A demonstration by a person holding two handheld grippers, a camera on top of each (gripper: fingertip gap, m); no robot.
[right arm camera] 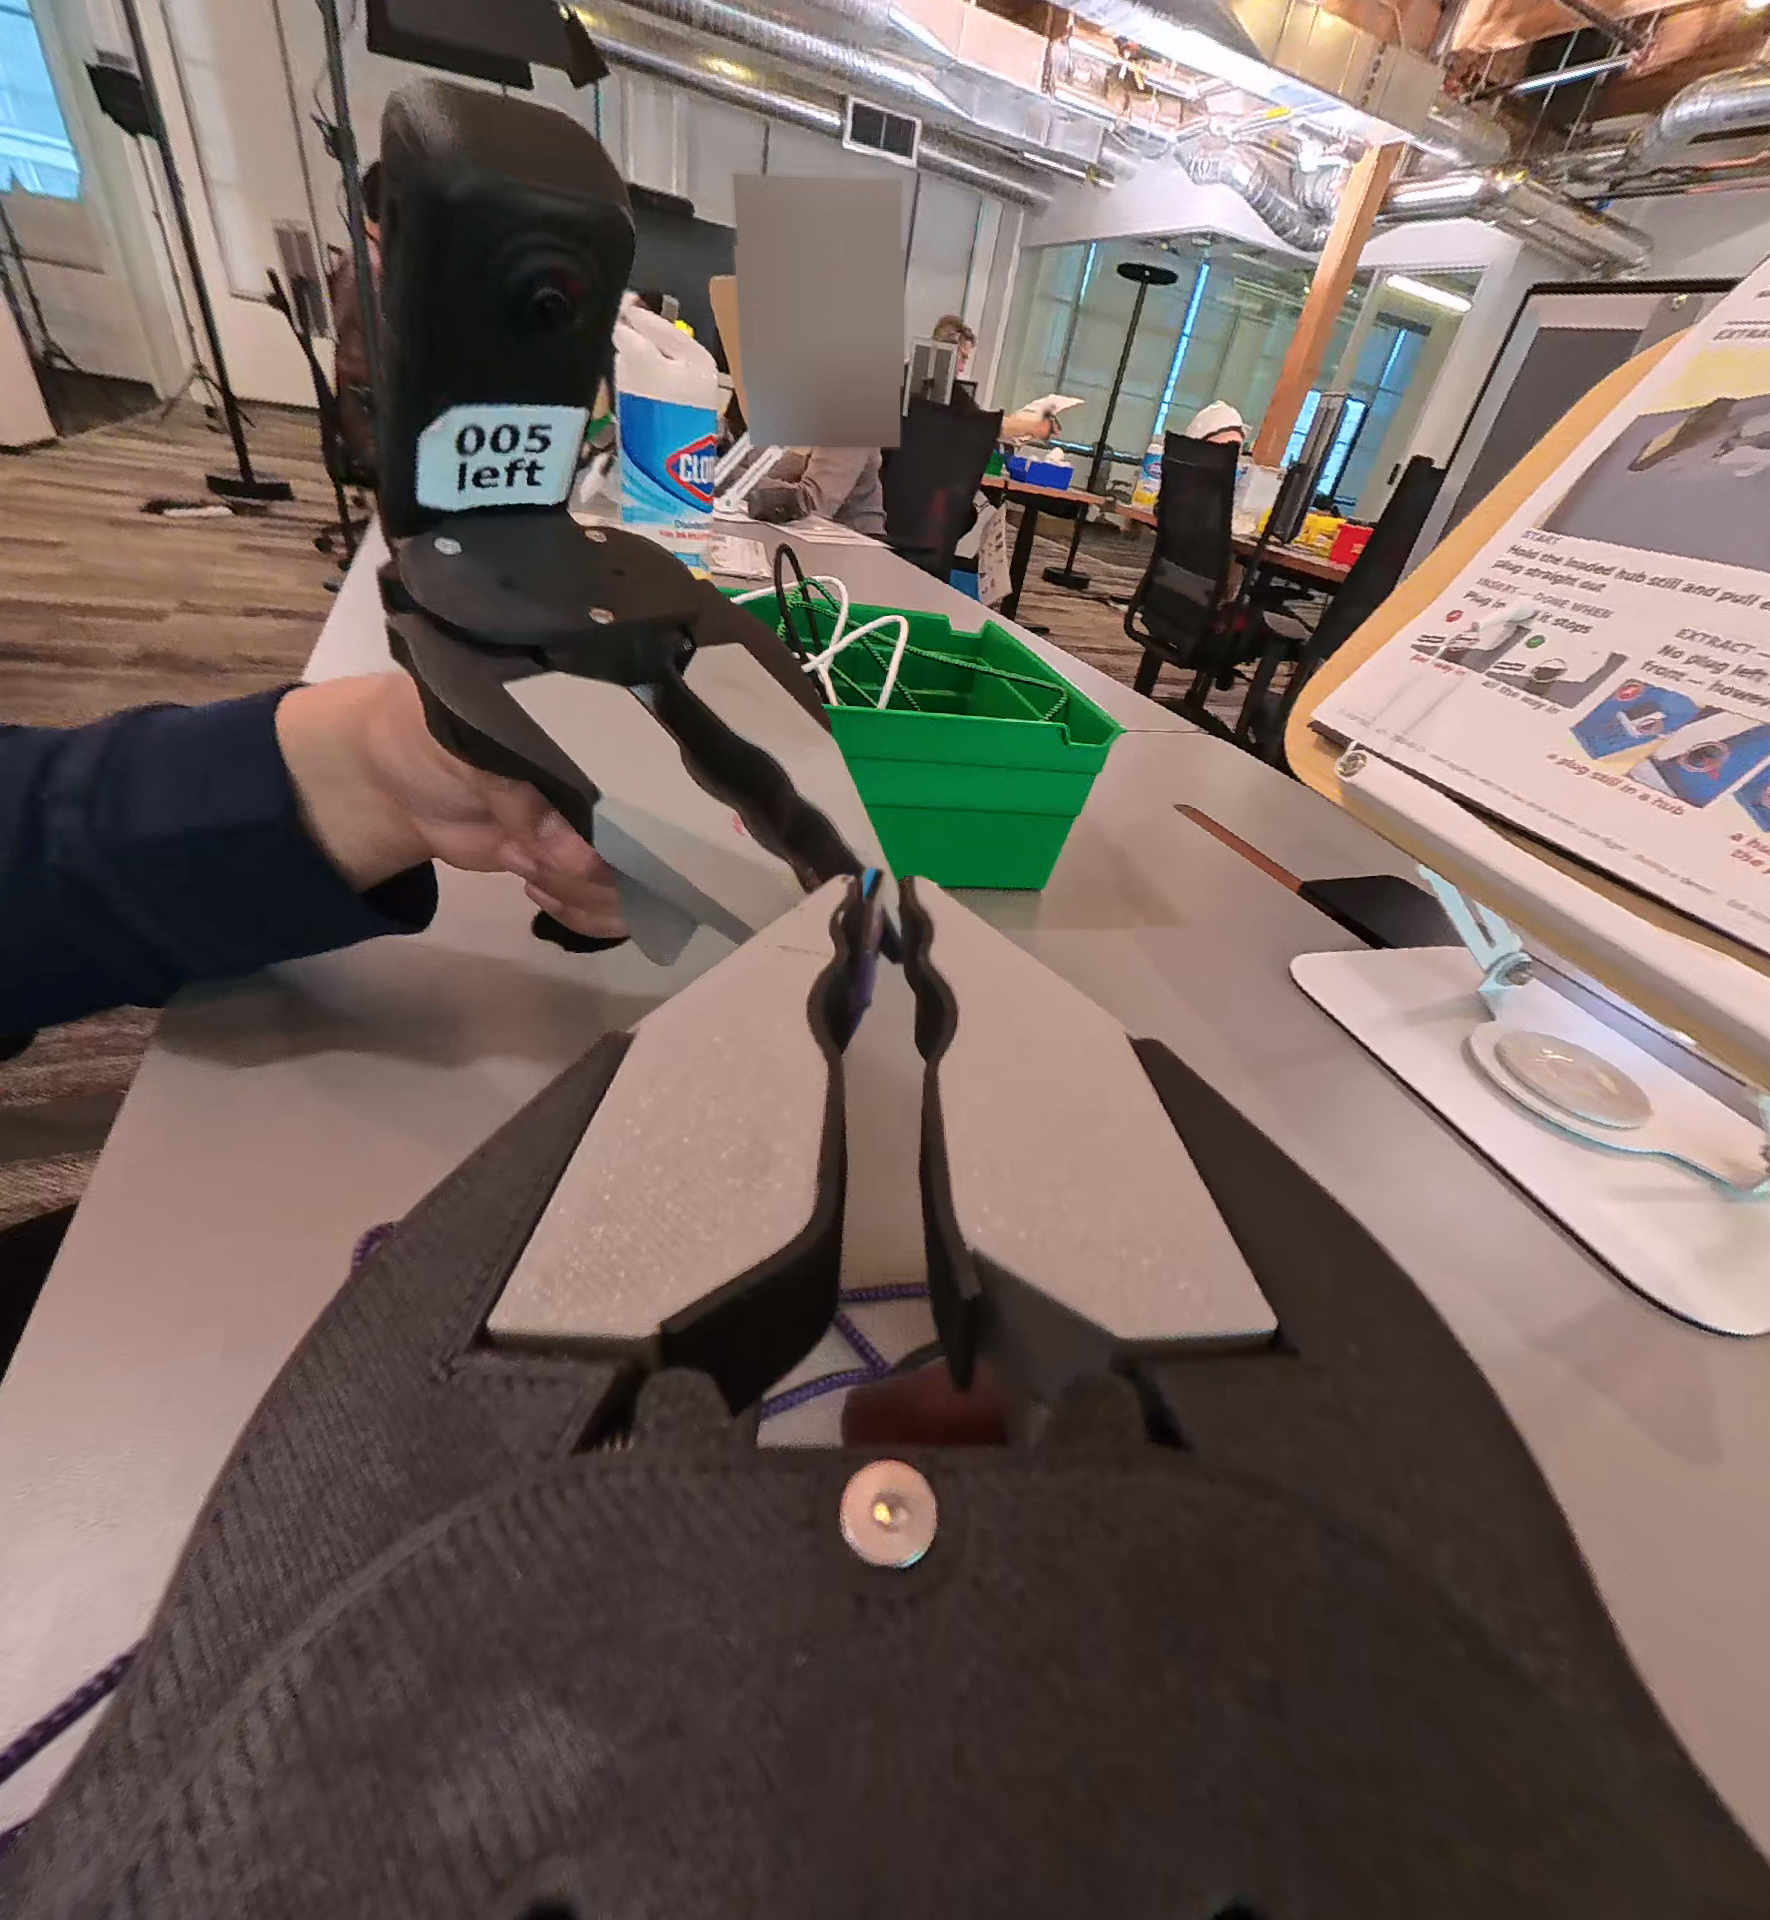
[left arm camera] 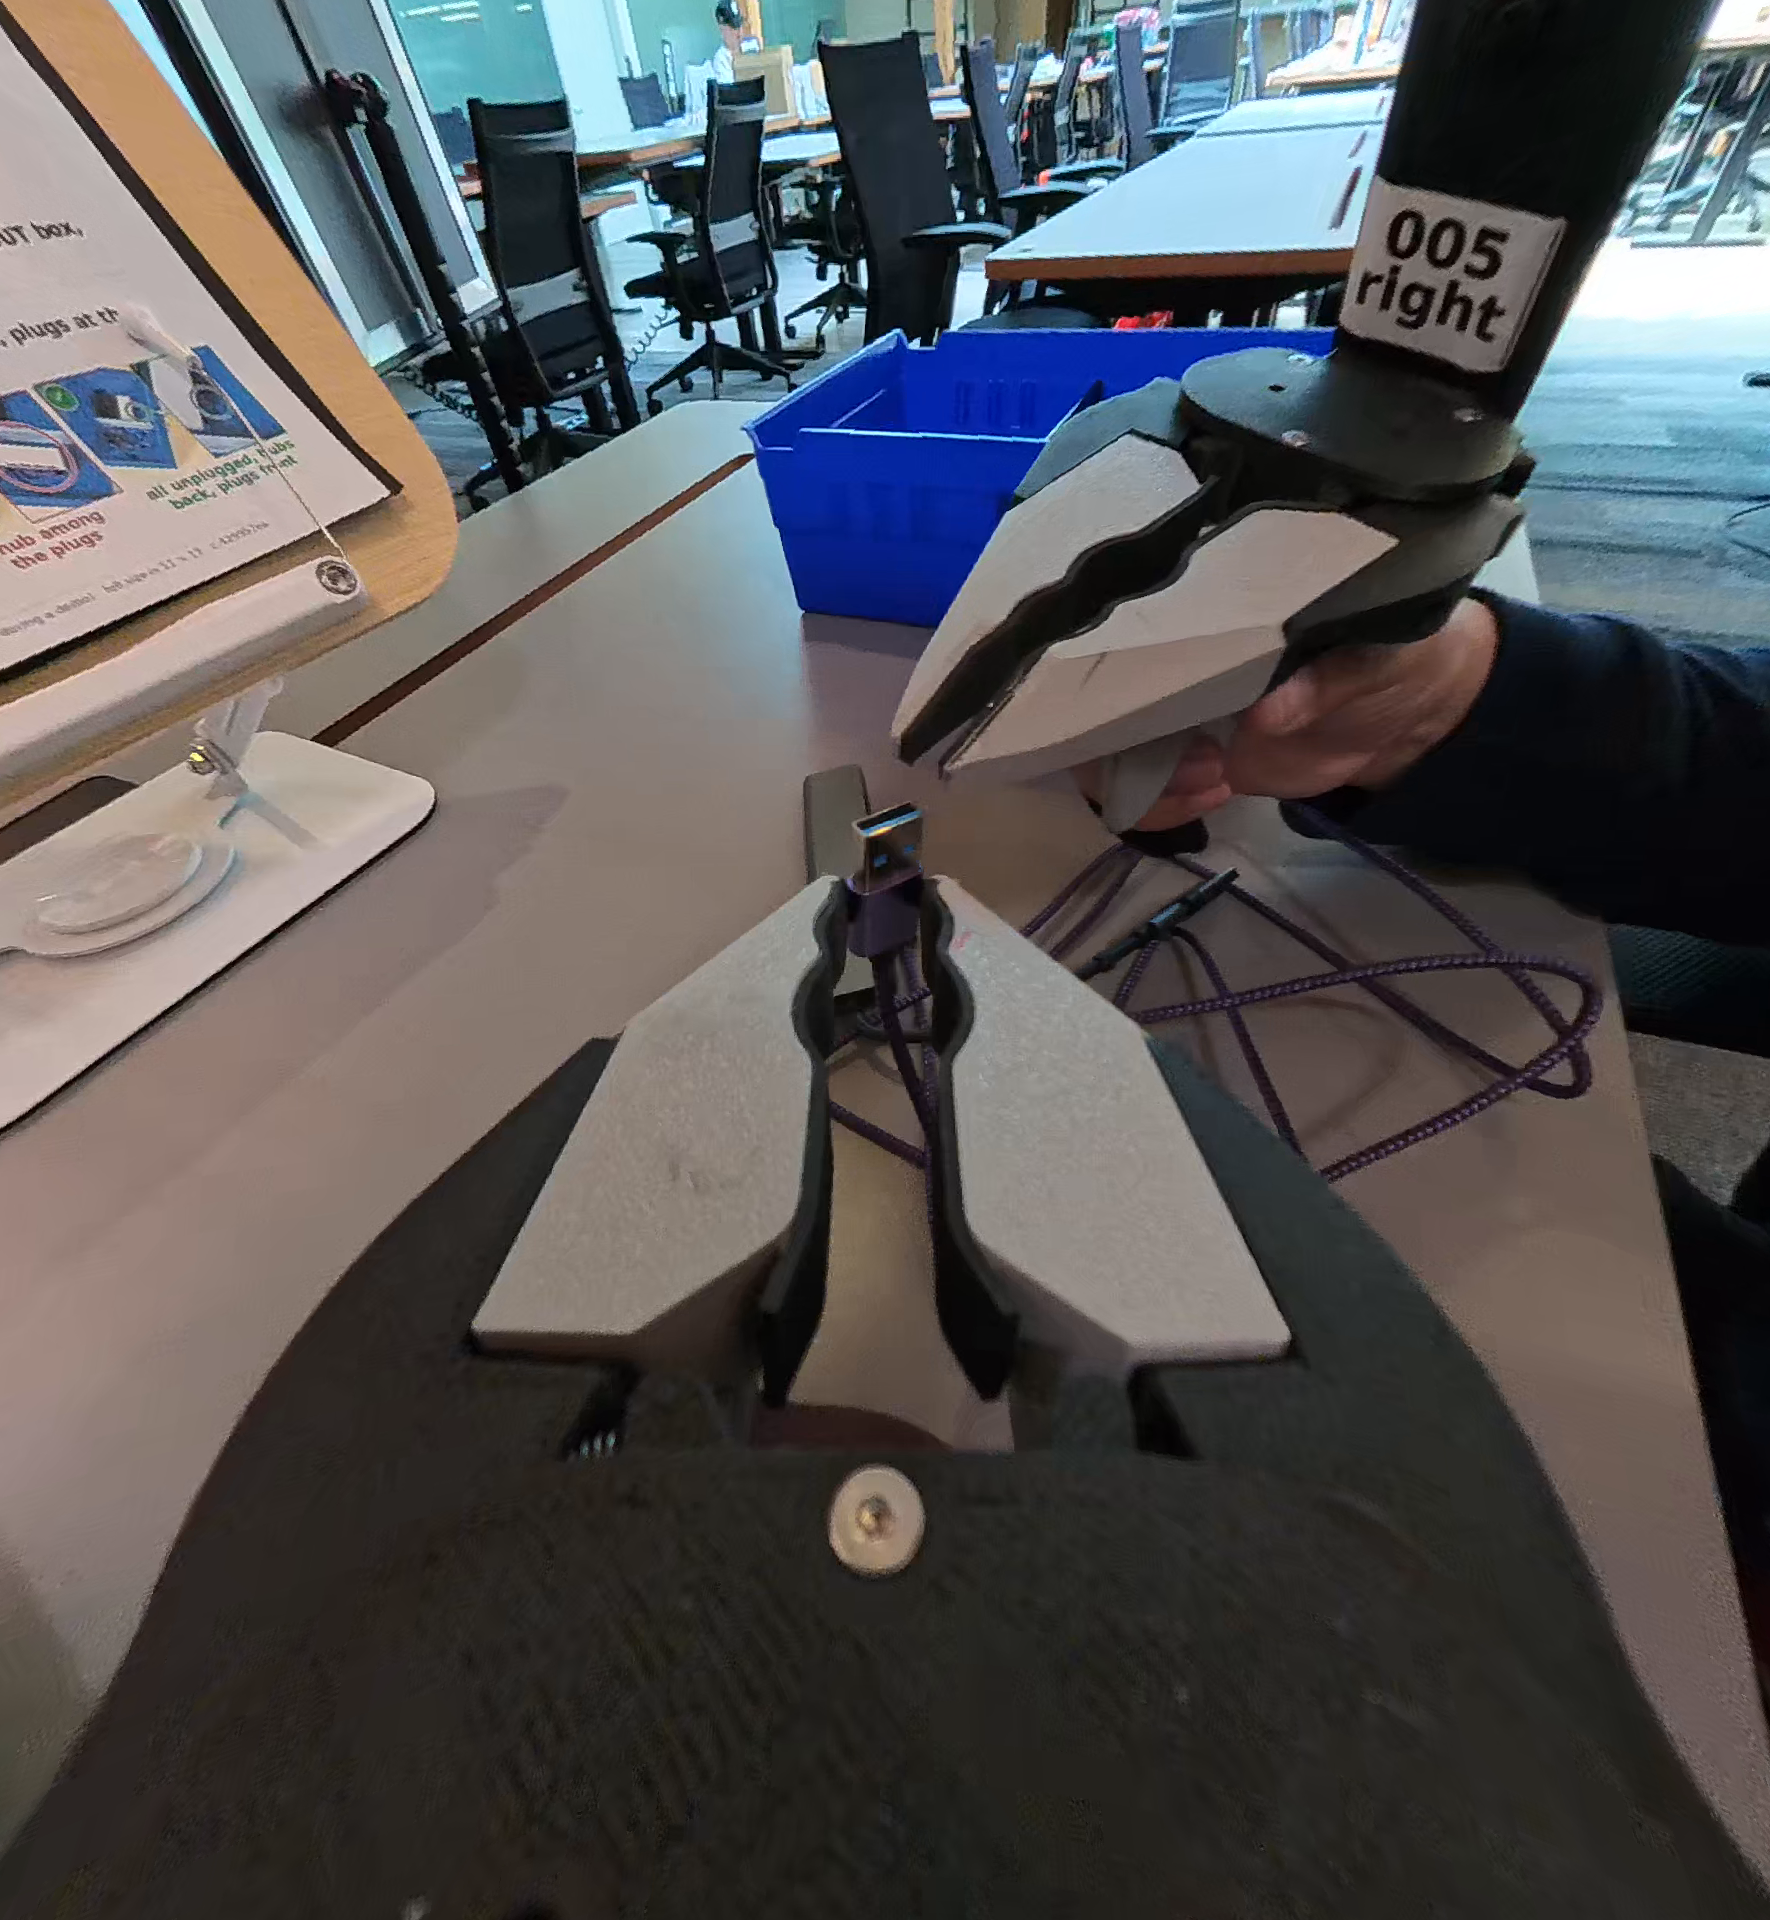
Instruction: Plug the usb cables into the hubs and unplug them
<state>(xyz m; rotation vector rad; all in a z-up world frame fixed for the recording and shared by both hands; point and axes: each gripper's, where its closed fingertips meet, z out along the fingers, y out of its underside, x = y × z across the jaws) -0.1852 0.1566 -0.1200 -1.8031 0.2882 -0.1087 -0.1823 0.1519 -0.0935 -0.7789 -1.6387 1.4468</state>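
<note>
Far left on the bench (left arm camera: 569,727): instruction sheet on its stand (left arm camera: 133,436), propped to be read while working.

Centre: my left gripper (left arm camera: 886,894) is clamped on the purple usb plug (left arm camera: 886,862) by its collar, metal tip poking clear past the fingers (left arm camera: 715,1039), presumably so it stays free for insertion. A dark hub (left arm camera: 827,821) seems to lie just behind the plug, mostly hidden. Purple cable (left arm camera: 1380,997) loops loosely on the bench to the right.

Right: my right gripper (left arm camera: 925,750) hovers tip-down just beside the plug, fingers nearly together, gripping nothing I can see; likely closing in to steady the hub. Blue bin (left arm camera: 891,488) behind, green bin (right arm camera: 964,758) opposite.
</note>
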